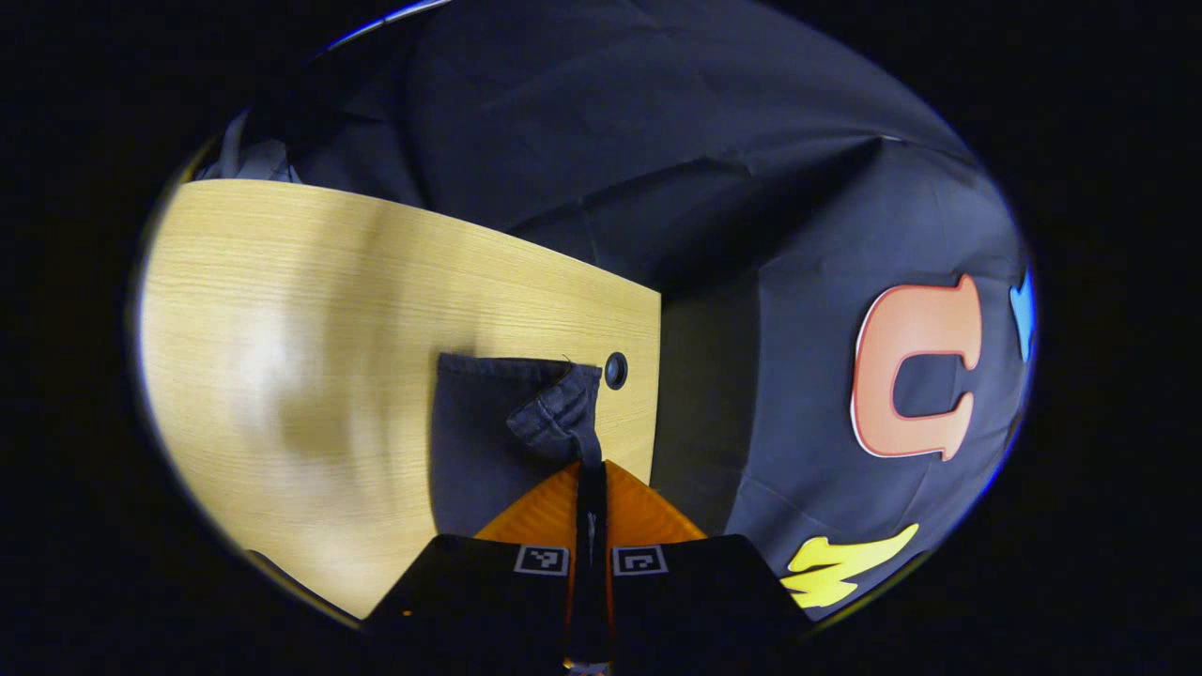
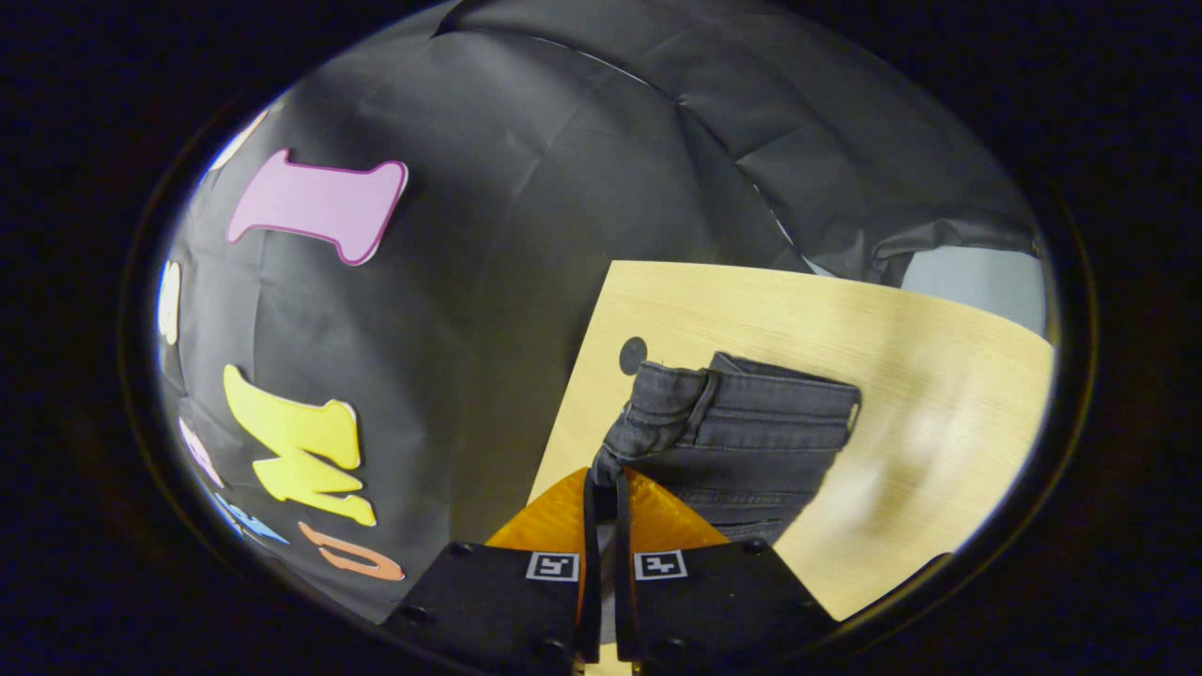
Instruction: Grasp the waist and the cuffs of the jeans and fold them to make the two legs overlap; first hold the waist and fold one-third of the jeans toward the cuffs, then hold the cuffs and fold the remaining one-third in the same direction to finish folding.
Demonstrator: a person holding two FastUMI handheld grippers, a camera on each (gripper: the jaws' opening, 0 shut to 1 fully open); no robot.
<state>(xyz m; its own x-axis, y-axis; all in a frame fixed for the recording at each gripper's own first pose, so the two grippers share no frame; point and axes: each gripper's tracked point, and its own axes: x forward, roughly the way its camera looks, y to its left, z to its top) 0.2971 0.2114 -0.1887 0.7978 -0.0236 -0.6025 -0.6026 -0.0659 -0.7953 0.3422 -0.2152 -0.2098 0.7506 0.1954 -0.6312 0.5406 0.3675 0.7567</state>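
Left claw [image 1: 591, 467] pinching jeans [image 1: 488, 422], table [image 1: 329, 310], likely grommet hole [image 1: 616, 370] beside

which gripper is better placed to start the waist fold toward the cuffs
Right, probably. The right gripper is pinched on the waist of the jeans, waistband in view. The left gripper holds a plain hem, likely a cuff, so it should hold that end on the table.

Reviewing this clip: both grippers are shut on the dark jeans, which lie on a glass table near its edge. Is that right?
Not quite. The table is light wood, not glass; the right gripper view shows its grain plainly. The rest holds: the left gripper pinches a cuff end of the jeans, and the right gripper pinches the waist corner, with the jeans lying near the table's edge.
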